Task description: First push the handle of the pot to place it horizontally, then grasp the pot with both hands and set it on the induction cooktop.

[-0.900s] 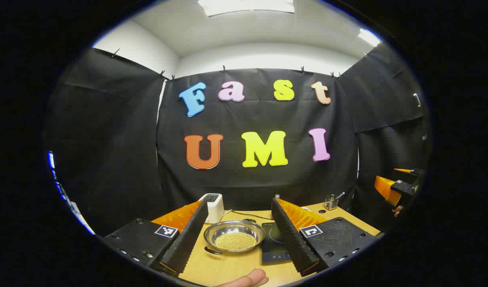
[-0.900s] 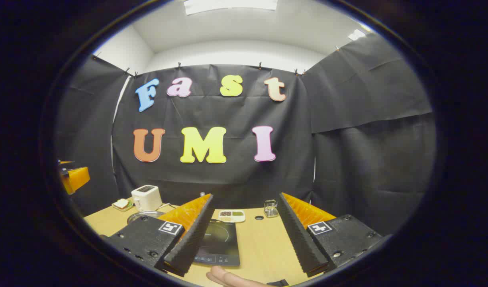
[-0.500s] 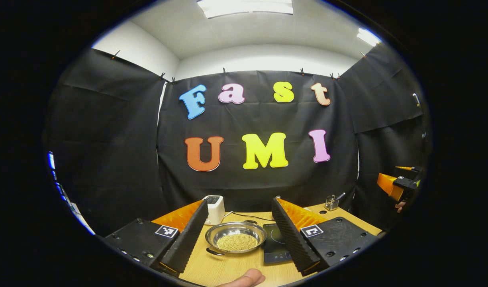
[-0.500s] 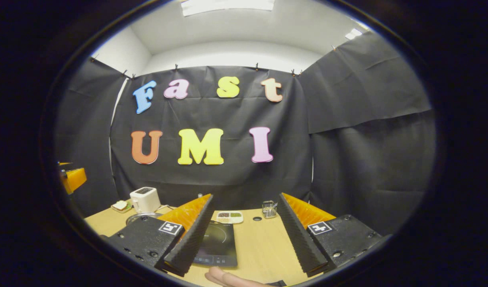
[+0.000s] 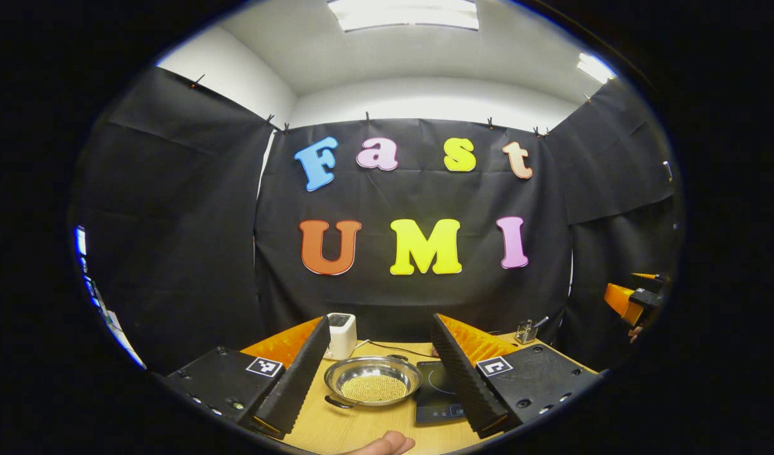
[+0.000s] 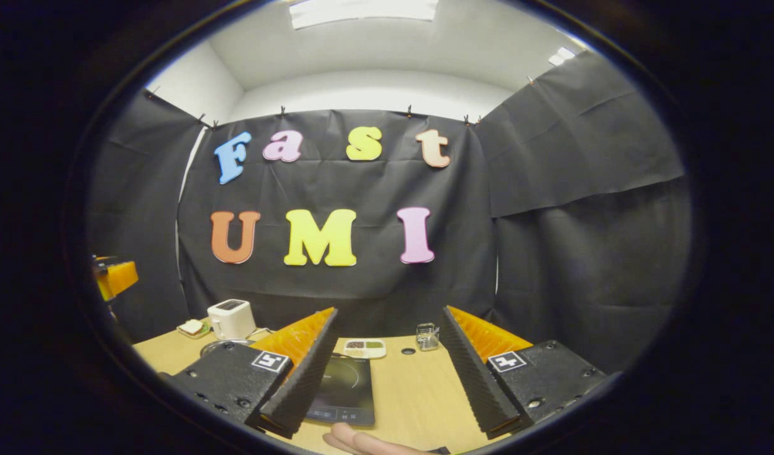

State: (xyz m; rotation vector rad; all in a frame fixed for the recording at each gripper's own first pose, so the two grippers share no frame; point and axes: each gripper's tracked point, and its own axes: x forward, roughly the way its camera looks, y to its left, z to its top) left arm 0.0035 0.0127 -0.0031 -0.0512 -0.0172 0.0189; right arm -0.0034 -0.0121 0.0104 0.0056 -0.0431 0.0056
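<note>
A shallow steel pot (image 5: 373,381) holding yellowish grains stands on the wooden table (image 5: 355,426). One small dark handle points to the front left and the other to the back right. To its right lies the black induction cooktop (image 5: 438,392). My left gripper (image 5: 380,321) hovers open above the table, and the pot shows between its fingers, farther off. My right gripper (image 6: 389,311) is open over the table, with the cooktop (image 6: 345,388) by its left finger. The pot's rim (image 6: 225,344) peeks out behind that finger. Each gripper holds nothing.
A white toaster (image 5: 342,335) with a cable stands behind the pot. A small divided dish (image 6: 365,345), a glass holder (image 6: 427,336) and a plate with a sandwich (image 6: 193,327) sit along the back. A person's fingertip (image 6: 361,442) shows at the bottom edge.
Both views have shifted slightly, so the wall sits a little lower. The pot and cooktop have not moved on the table. Both grippers stay open.
</note>
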